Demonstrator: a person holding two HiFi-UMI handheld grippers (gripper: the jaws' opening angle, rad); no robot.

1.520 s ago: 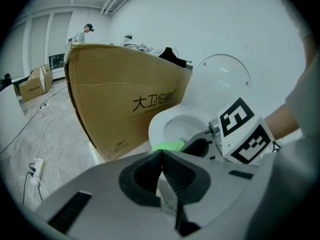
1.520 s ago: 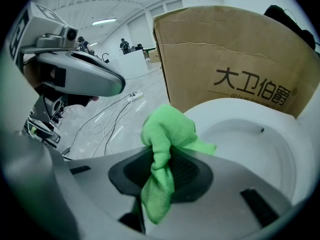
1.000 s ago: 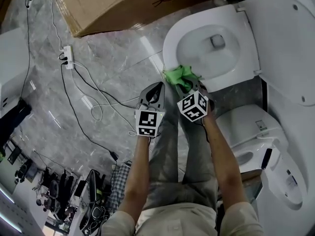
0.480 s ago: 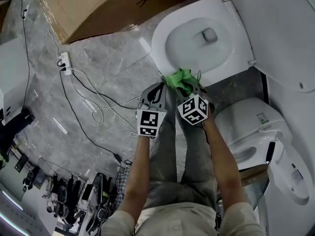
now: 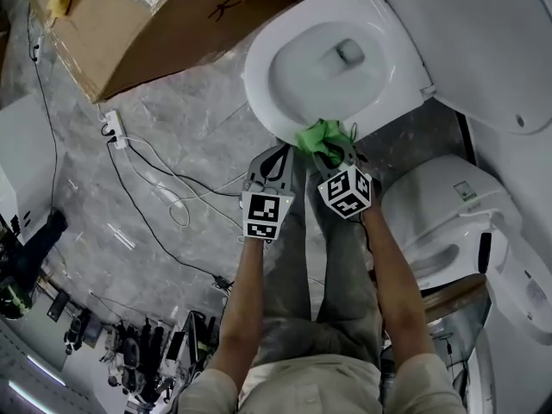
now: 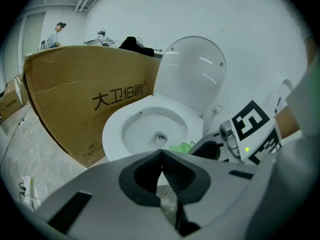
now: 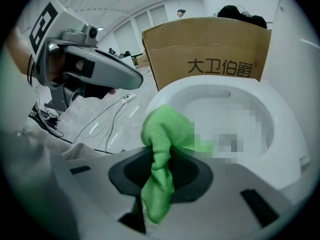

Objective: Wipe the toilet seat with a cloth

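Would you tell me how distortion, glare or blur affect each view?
Head view: sharp, light streaks glinting on the floor. Left gripper view: fisheye, dark corners, cardboard box bowed. Right gripper view: fisheye too, cloth slightly soft, mosaic patch over the toilet bowl.

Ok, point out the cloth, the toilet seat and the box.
cloth [image 7: 165,131]: right gripper view, its bunched upper part.
toilet seat [image 5: 257,93]: head view, left side of the rim.
box [image 5: 155,24]: head view, its broad brown face.
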